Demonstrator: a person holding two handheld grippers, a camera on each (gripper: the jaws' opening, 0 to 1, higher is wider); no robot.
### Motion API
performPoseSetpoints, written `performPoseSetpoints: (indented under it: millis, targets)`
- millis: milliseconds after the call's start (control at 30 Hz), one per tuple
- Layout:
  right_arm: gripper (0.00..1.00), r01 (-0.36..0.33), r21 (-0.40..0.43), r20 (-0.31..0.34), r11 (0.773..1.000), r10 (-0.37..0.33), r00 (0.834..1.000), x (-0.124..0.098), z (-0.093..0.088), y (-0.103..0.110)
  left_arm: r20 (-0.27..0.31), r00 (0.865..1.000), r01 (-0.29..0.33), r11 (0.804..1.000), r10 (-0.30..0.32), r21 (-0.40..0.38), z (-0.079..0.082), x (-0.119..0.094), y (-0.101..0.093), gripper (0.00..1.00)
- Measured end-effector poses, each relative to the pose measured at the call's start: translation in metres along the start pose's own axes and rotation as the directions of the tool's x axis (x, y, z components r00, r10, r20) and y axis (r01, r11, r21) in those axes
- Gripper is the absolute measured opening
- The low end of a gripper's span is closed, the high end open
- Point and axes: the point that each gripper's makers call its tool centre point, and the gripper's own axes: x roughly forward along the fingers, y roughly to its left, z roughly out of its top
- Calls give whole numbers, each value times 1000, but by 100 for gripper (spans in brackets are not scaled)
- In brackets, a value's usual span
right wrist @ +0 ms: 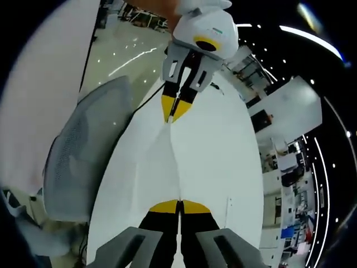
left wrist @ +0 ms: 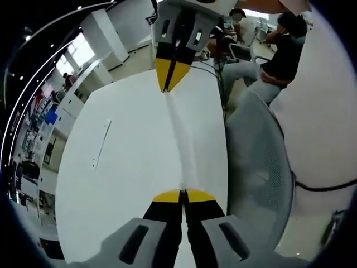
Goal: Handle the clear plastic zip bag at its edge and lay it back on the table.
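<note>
Bag (left wrist: 181, 139) edge in both grippers

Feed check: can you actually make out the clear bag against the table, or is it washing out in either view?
Left gripper view: zip bag is a faint, blurred streak on the bright white table, stretched between left tongs and right tongs. Right gripper view: bag shows as a thin crease; fisheye curves the table edges.

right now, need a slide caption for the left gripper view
Both grippers, left gripper and right gripper, pinch the clear zip bag taut above the white table.
</note>
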Motion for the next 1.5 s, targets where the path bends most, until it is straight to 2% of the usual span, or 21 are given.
performPoseSetpoints:
  millis: [200,267,467,633,933,1100,1300,1500]
  targets:
    - [0,1,-3,6,1000,-1,1000,1,2,-1,-11,1000,8,999,-8,-50,-1,0,-2,0]
    - [0,-10,24,24,1000,9,1000,1,3,-1,-19,1000,20,997,-21,-70,-3,0,-4,0]
    - [0,-10,35,24,999,9,1000,4,0,-1,-19,1000,11,997,-13,-82,1,-1,-3,0]
    - [0,-30,82,45,996,26,999,6,0,2,-18,1000,14,996,-15,-88,4,-2,-1,0]
    - [11,-39,101,61,994,33,998,9,9,1,-25,1000,7,998,-8,-62,6,0,5,0]
    - [17,-53,115,81,992,43,996,11,19,1,-33,999,2,999,-4,-44,6,-1,6,0]
    - [16,-78,154,143,985,56,988,16,46,-2,-28,1000,-4,1000,3,-19,10,-2,7,0]
    - [13,-92,158,187,983,62,980,25,68,-4,-21,1000,-8,1000,8,-4,13,-2,8,0]
